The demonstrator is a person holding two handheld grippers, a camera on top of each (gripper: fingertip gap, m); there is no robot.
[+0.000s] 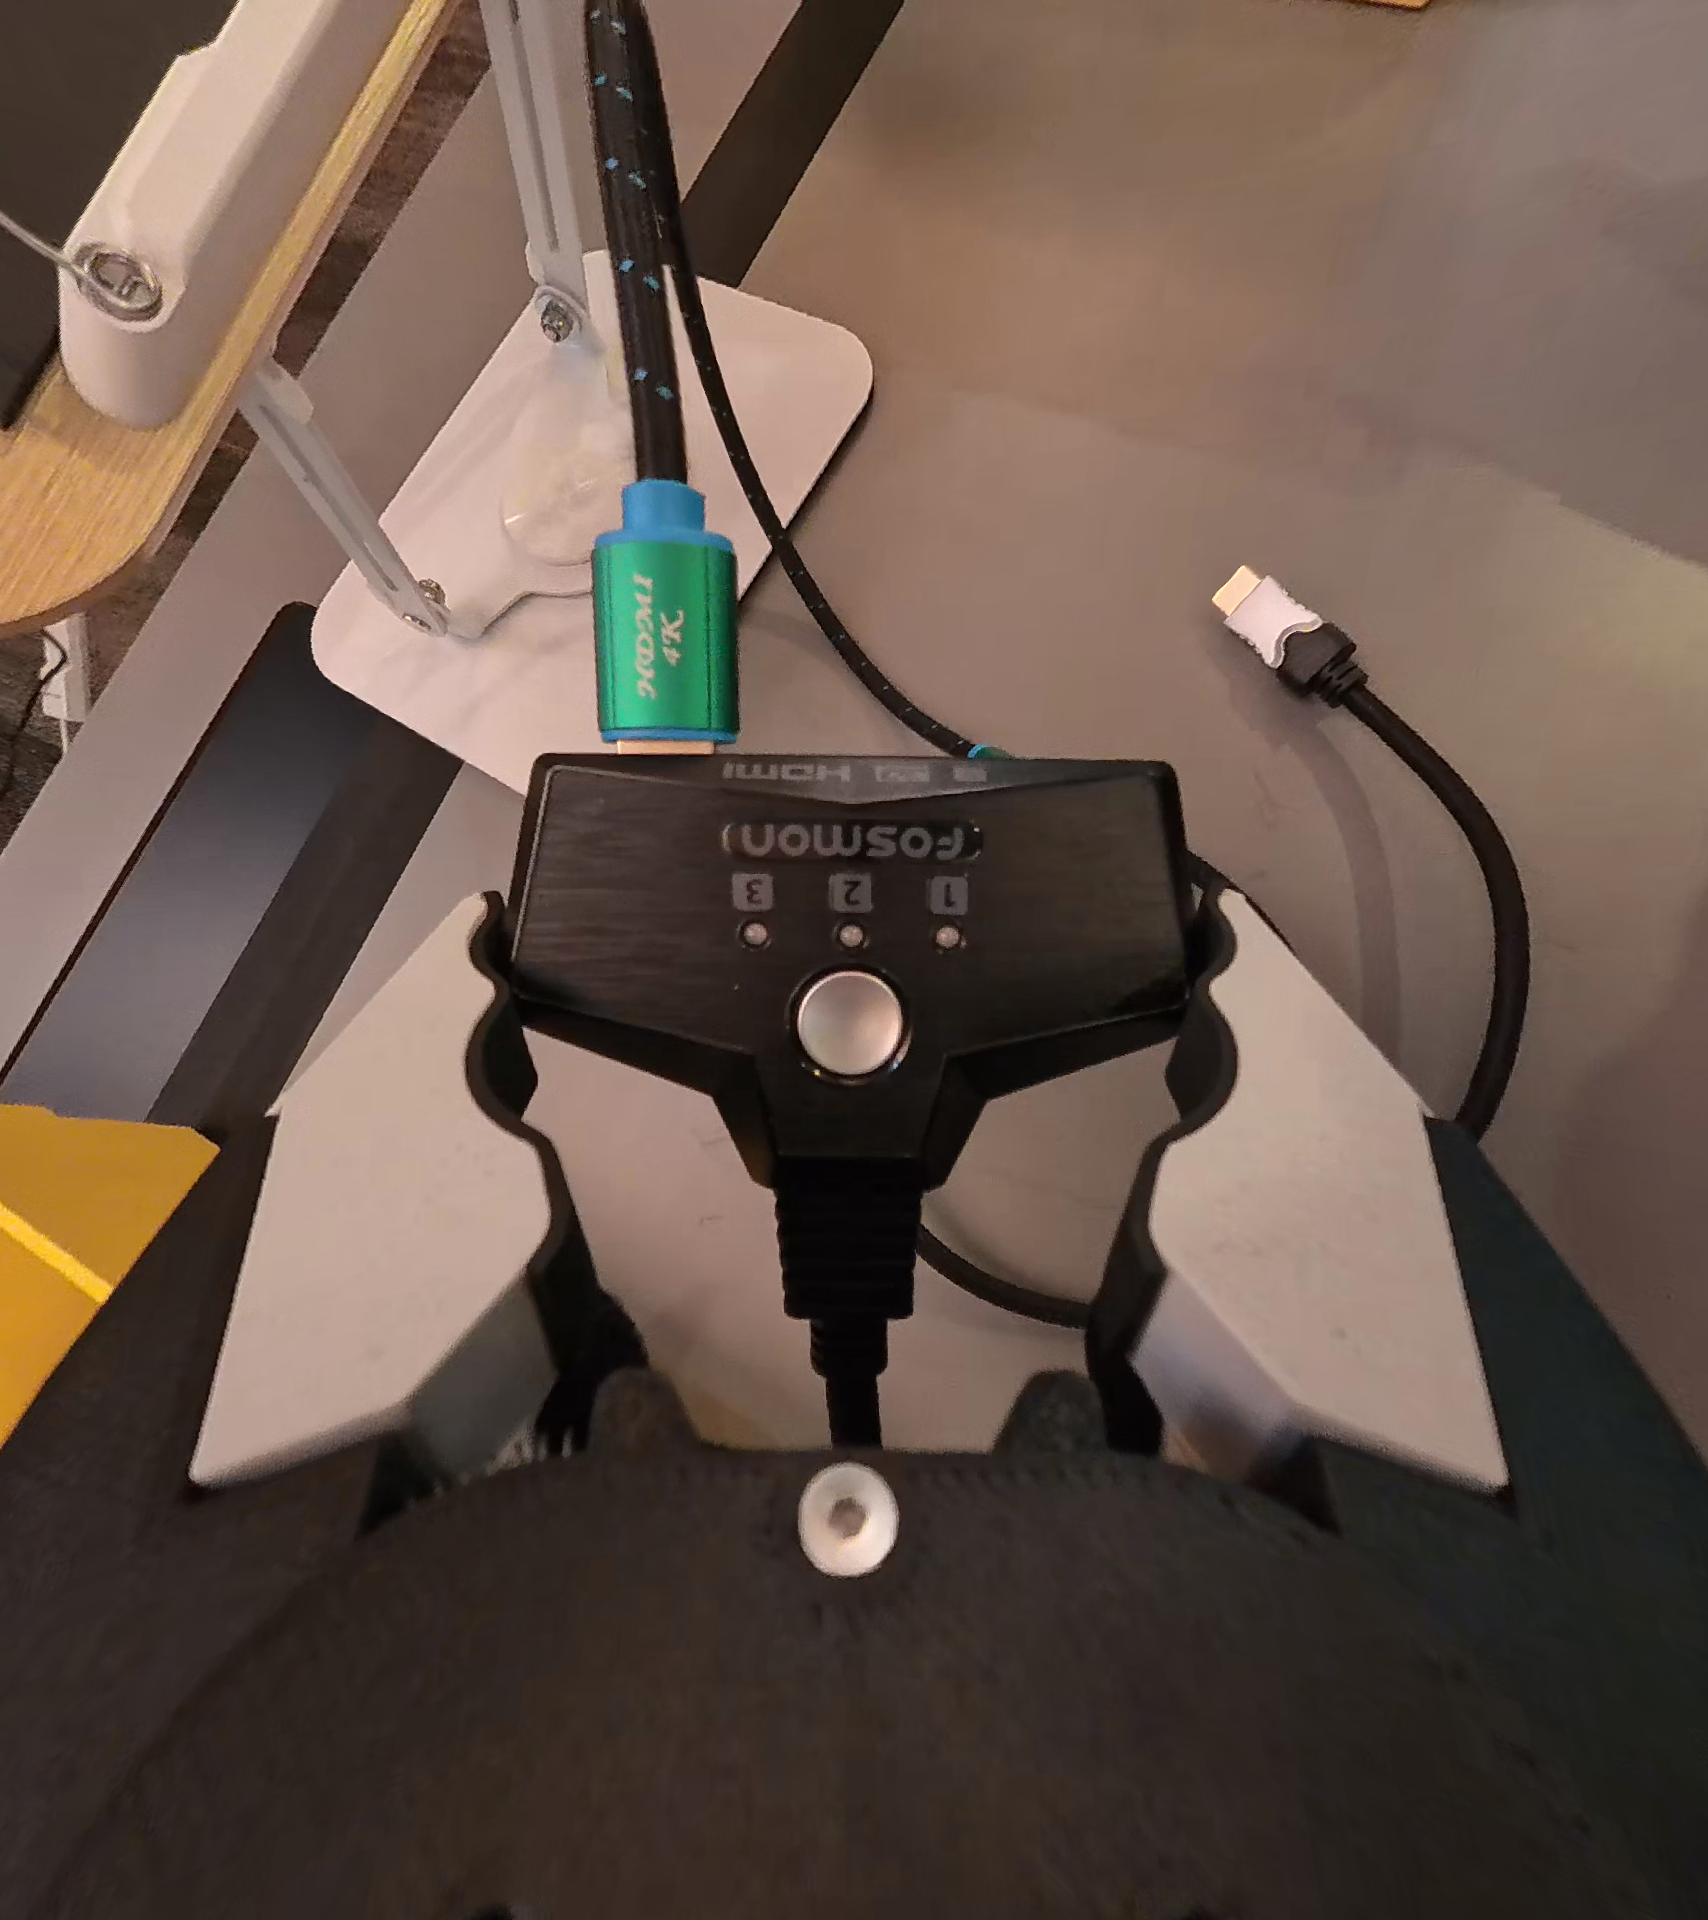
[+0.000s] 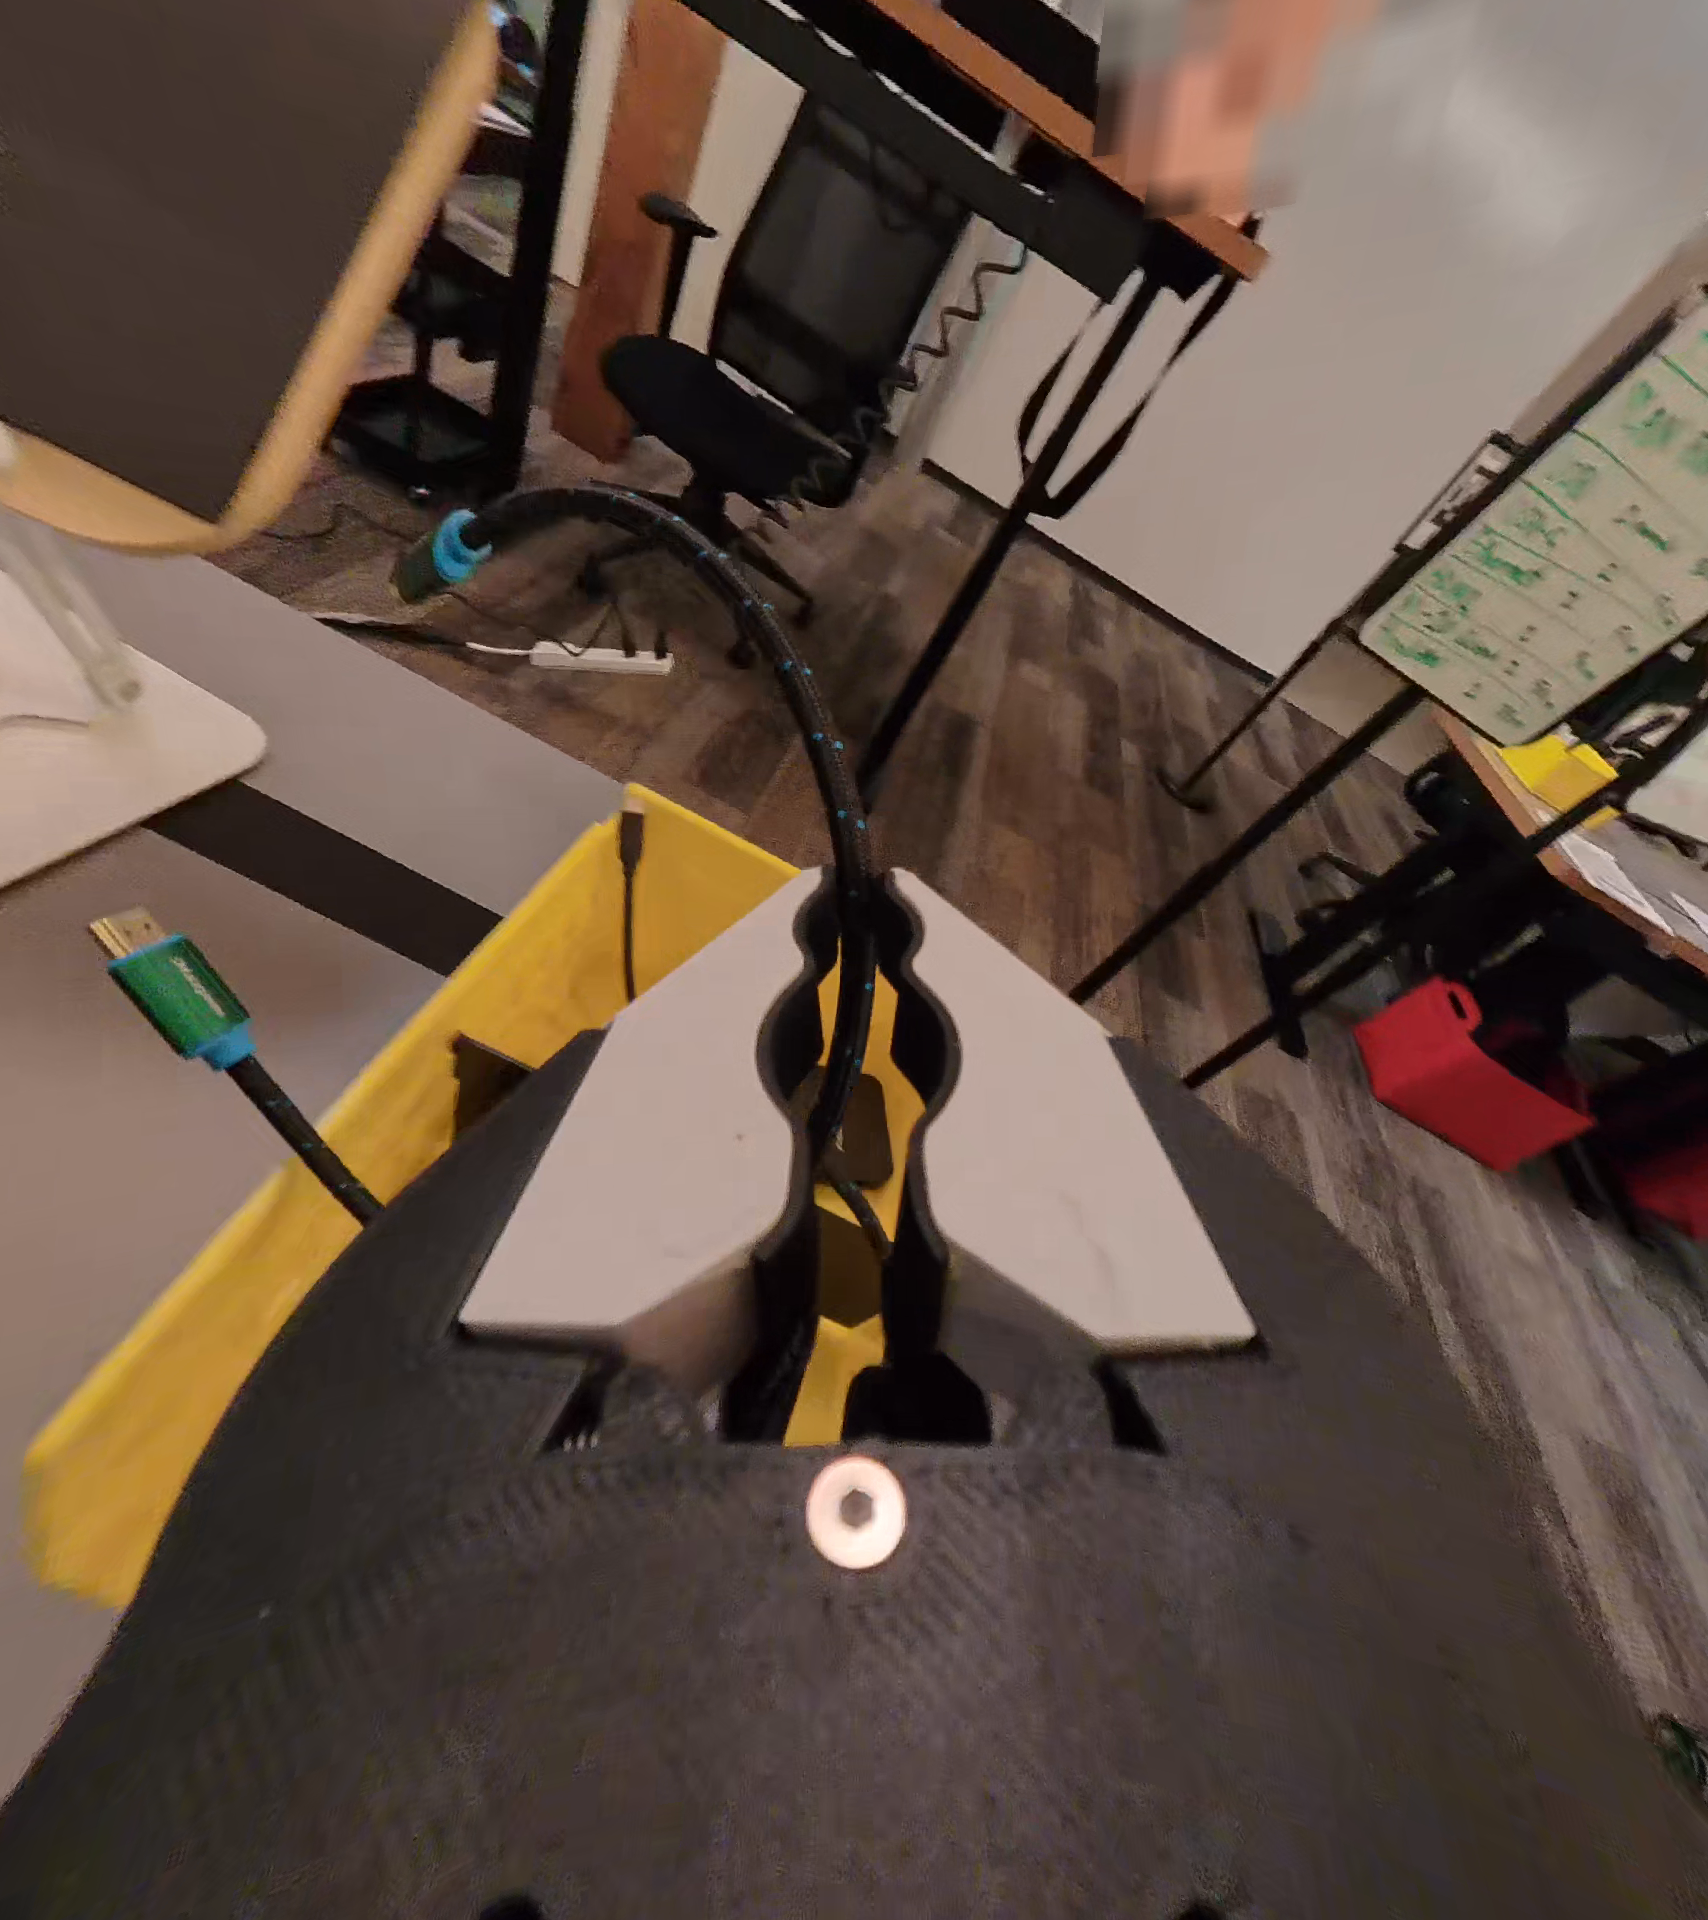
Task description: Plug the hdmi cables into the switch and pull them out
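The black switch [image 1: 855,914] lies on the grey tabletop [image 1: 1349,312], gripped by the left gripper [image 1: 850,966]; a green plug [image 1: 665,644] sits in its far left port. The right gripper [image 2: 855,914] pinches a braided cable [image 2: 808,717] above the yellow bin [image 2: 237,1278]. I judge the next plug must come to a free port; the tabletop edge is near.

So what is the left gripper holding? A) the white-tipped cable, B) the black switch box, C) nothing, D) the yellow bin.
B: in the left wrist view the left gripper has its fingers closed on both sides of the black switch box, while the white-tipped cable lies apart on the table.
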